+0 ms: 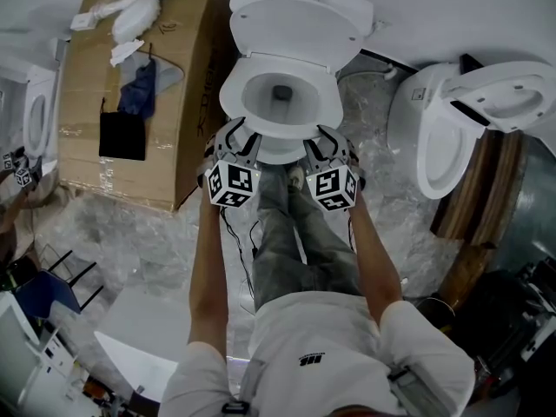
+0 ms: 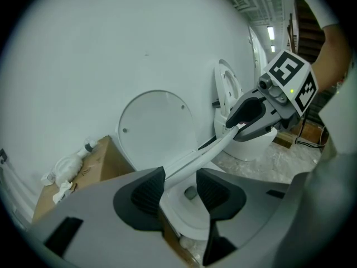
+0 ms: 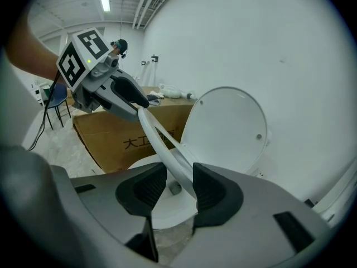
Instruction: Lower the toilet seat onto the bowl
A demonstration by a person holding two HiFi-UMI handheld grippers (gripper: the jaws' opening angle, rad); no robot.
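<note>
I'm watching the toilet seat (image 2: 202,154), which is sitting tilted just above the bowl (image 3: 167,208) with the lid (image 1: 295,24) upright behind it. The left gripper (image 1: 241,137) and right gripper (image 1: 323,139) are straddling its front rim, jaws slightly apart and pads not pinching. I'm aiming to hold both sides level and set it down gently, without letting it drop.

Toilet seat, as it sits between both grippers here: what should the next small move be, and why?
Probably ease the toilet seat down evenly until it rests on the bowl. Its front edge runs between the loosely set jaws of the left gripper and the right gripper and seems to hang just above the rim, while the lid stands upright behind.
</note>
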